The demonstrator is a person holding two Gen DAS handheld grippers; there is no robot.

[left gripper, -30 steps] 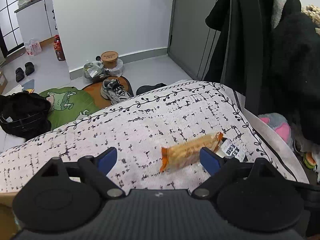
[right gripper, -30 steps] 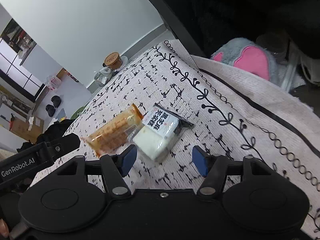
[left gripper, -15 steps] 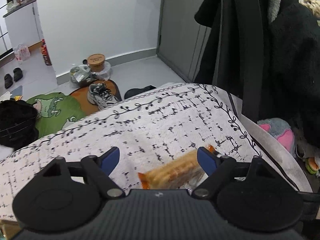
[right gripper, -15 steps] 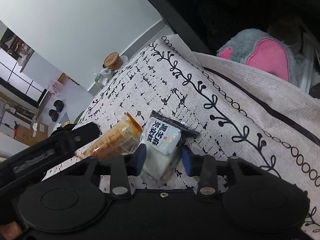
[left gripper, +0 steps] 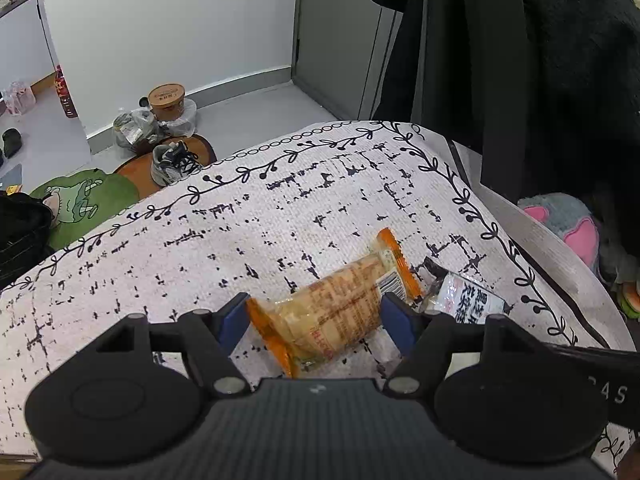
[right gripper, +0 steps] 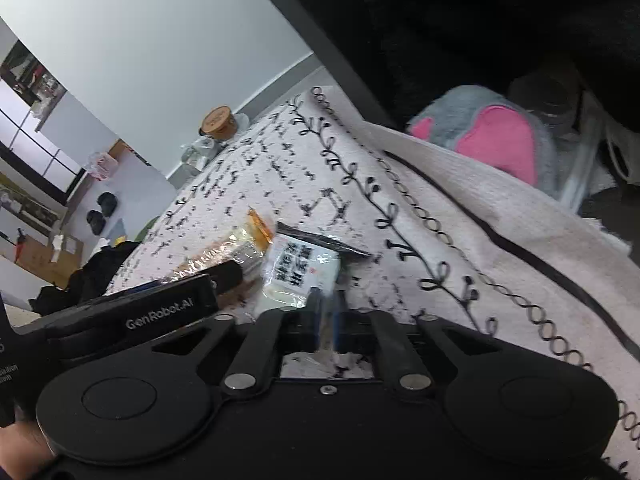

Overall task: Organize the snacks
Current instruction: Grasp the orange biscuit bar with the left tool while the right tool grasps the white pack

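An orange-edged cracker packet [left gripper: 340,304] lies on the patterned white cloth [left gripper: 280,208]. My left gripper [left gripper: 314,320] has closed its blue pads against both sides of this packet. A white snack packet with black print [right gripper: 300,272] lies beside it on the right; it also shows in the left wrist view [left gripper: 468,300]. My right gripper [right gripper: 326,306] is nearly shut, its blue fingertips pinching the near edge of the white packet. The orange packet also shows in the right wrist view [right gripper: 224,252], behind the left gripper's body.
Dark coats [left gripper: 520,60] hang at the right. A grey and pink plush toy [right gripper: 492,136] lies past the cloth's right edge. On the floor beyond are a shoe [left gripper: 172,162], a lidded tub [left gripper: 166,98] and a green cushion [left gripper: 80,200].
Both grippers moved forward over their packets and closed: the left on the orange packet, the right on the white packet's edge.
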